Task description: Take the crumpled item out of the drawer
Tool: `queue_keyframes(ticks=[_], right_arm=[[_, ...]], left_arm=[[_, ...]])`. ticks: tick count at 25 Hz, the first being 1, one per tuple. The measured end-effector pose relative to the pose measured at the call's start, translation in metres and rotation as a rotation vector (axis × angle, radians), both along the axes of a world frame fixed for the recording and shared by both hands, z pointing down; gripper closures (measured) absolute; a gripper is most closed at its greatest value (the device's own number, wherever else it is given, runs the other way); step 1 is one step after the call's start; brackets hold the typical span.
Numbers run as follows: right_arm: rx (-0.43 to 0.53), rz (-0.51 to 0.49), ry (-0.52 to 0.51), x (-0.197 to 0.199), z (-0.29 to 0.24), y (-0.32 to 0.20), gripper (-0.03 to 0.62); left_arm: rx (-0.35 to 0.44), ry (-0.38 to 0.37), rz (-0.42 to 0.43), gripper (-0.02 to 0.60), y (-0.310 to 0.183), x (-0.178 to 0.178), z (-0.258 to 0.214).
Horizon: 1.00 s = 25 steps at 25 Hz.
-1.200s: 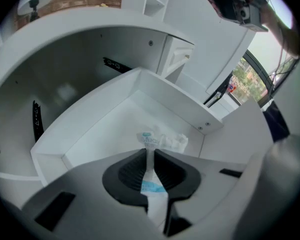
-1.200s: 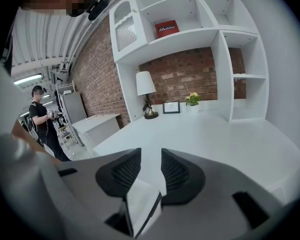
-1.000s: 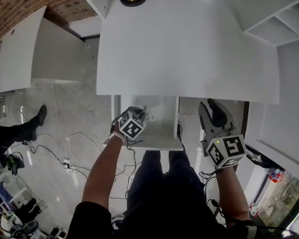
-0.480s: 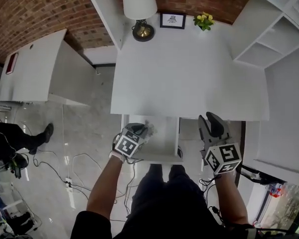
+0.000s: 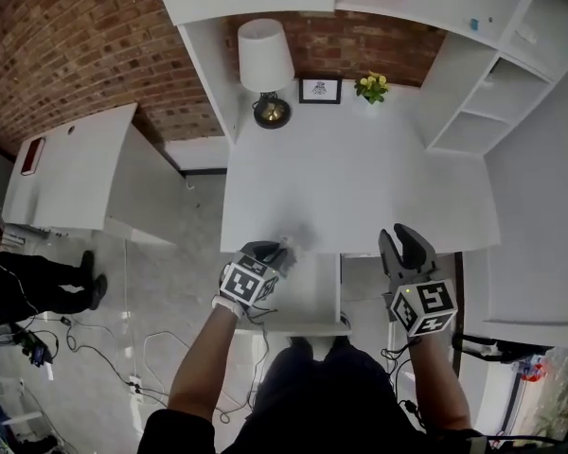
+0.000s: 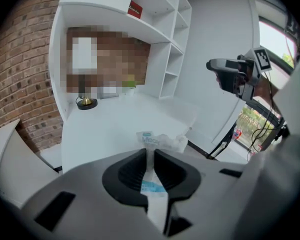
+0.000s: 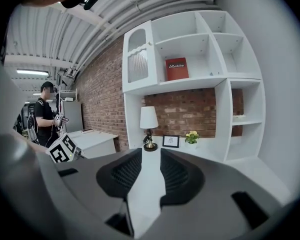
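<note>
Two grippers are being held by a person at the front of a white desk. Nearest, the open drawer is being seen just under the desk's front edge, and nothing can be made out inside it.

The left gripper is being held just above the drawer's left side. Its jaws are being squeezed tight on the crumpled wrapper, a thin white packet with blue print. The wrapper is being judged as lifted out of the drawer, since it is being held in the air over the desk's front edge. The right gripper is being held to the right of the drawer, well apart from the wrapper. Its jaws are being left apart, with nothing between them.

A firm, steady squeeze is being called for here, because the wrapper looks thin and could slip. A slow move up and over the edge is being advised, so that the loose end is not being caught on the desk. The right gripper is best being left out of the way.

The wrapper's long side is being lined up with the left jaws, running from deep between the pads out past the tips. Its scrunched end is being pointed away from the person, over the desk top and toward the lamp by the brick wall.
</note>
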State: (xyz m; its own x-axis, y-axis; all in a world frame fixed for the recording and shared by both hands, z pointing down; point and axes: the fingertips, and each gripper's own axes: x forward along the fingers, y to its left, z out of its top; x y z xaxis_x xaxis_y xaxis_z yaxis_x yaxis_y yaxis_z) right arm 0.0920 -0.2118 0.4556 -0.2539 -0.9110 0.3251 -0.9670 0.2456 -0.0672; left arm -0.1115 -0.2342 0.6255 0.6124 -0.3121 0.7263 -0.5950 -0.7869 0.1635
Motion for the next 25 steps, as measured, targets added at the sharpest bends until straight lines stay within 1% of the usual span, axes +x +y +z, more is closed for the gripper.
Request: queue_keyframes(ticks=[2, 6, 9, 14, 18, 20, 23, 25], right_arm=[[0.004, 0.022, 0.000, 0.005, -0.001, -0.001, 0.482], [-0.001, 0.039, -0.010, 0.013, 0.002, -0.004, 0.482], [-0.015, 0.033, -0.022, 0.022, 0.013, -0.010, 0.482], [-0.035, -0.007, -0.037, 0.044, 0.026, -0.031, 0.482], [-0.029, -0.026, -0.046, 0.071, 0.025, -0.051, 0.485], [-0.032, -0.034, -0.051, 0.080, 0.026, -0.058, 0.485], [-0.038, -0.048, -0.053, 0.091, 0.030, -0.066, 0.485], [-0.043, -0.053, -0.052, 0.099, 0.033, -0.070, 0.485]], left_arm=[[0.004, 0.004, 0.006, 0.534, -0.007, 0.005, -0.001], [0.001, -0.015, 0.019, 0.534, -0.019, 0.015, 0.005], [-0.008, -0.023, -0.001, 0.534, -0.030, 0.024, 0.010], [0.008, -0.044, -0.056, 0.534, -0.057, 0.045, 0.015], [0.020, -0.119, -0.097, 0.534, -0.085, 0.062, 0.026], [0.007, -0.133, -0.129, 0.534, -0.096, 0.069, 0.040], [0.042, -0.185, -0.174, 0.534, -0.119, 0.072, 0.045], [0.042, -0.193, -0.197, 0.532, -0.128, 0.077, 0.051]])
